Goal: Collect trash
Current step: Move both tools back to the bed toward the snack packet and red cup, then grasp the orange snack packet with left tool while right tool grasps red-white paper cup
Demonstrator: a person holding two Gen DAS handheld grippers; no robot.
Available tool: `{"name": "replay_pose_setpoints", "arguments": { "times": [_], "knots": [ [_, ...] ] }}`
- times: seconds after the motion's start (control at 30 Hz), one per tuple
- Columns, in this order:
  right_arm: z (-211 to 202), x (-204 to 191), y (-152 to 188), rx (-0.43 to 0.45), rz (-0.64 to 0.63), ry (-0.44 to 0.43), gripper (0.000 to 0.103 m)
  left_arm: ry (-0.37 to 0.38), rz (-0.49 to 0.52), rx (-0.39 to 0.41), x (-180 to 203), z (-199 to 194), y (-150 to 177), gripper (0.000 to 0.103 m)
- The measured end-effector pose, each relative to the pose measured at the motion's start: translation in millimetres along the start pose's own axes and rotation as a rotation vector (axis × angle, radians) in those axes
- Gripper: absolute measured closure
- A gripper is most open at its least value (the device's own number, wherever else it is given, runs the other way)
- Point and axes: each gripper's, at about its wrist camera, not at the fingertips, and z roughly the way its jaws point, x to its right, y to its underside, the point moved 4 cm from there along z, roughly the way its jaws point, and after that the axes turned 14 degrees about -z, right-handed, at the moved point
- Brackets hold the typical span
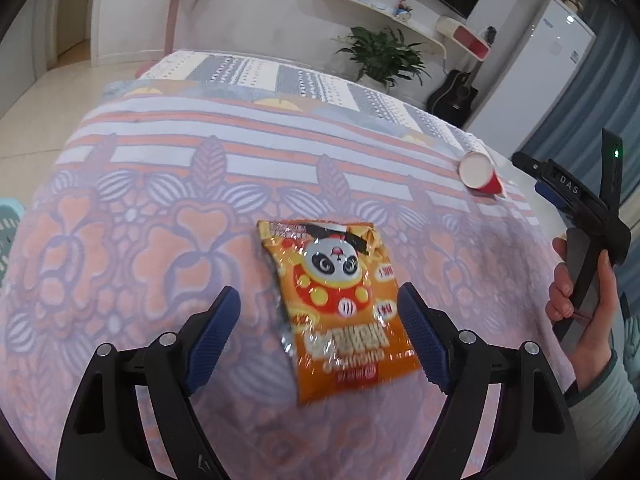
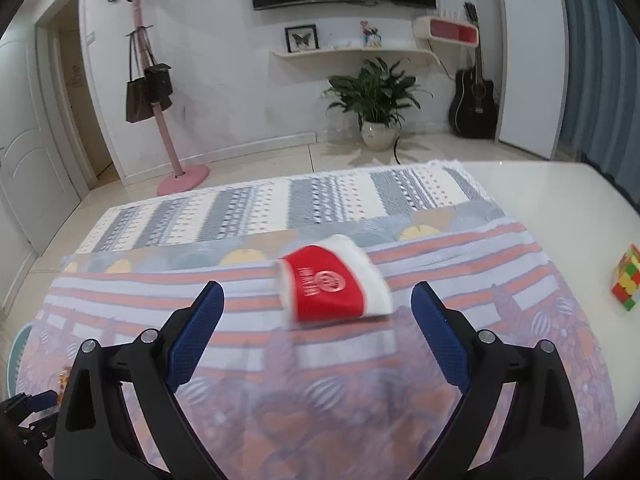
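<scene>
Snack packet (image 1: pixel 340 304), orange with a panda, lies flat on the patterned blanket (image 1: pixel 140 248) between the spread, empty jaws of the left gripper (image 1: pixel 318 320). Farther right, a red paper cup (image 2: pixel 334 286) lies tipped on its side just ahead of the right gripper (image 2: pixel 316 312), jaws wide apart and clear of it.

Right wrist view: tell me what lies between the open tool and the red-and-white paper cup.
Nothing but bare patterned blanket lies between the right tool and the tipped-over red-and-white paper cup, seen in the right wrist view.

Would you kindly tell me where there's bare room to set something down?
The white tabletop is bare between the blanket's edge and the Rubik's cube. The blanket is also free between the snack packet and the tipped paper cup.
</scene>
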Motion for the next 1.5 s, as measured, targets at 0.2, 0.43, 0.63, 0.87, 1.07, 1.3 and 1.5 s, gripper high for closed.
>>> {"name": "replay_pose_setpoints", "arguments": {
  "times": [0.2, 0.43, 0.63, 0.87, 1.07, 1.3, 1.5],
  "knots": [
    [38, 16, 0, -0.053, -0.007, -0.009, 0.012, -0.067, 0.05, 0.038, 18, 9, 2, 0.025],
    [71, 6, -2, -0.122, -0.054, -0.057, 0.012, -0.163, 0.135, 0.06, 30, 15, 9, 0.038],
    [87, 11, -1, -0.176, -0.018, -0.097, 0.015, -0.2, 0.174, 0.073, 34, 14, 11, 0.057],
    [83, 1, 0, -0.165, -0.07, -0.09, 0.031, -0.195, 0.182, 0.08, 34, 12, 9, 0.088],
    [70, -10, -2, -0.115, -0.132, -0.064, 0.032, -0.126, 0.173, 0.064, 36, 8, 12, 0.103],
    [53, -15, 0, -0.065, -0.149, -0.045, 0.032, 0.028, 0.125, 0.094, 45, -18, 4, 0.103],
    [29, -38, 3, -0.023, -0.188, -0.083, 0.032, 0.059, 0.109, 0.139, 41, -38, -9, 0.103]
  ]
}}
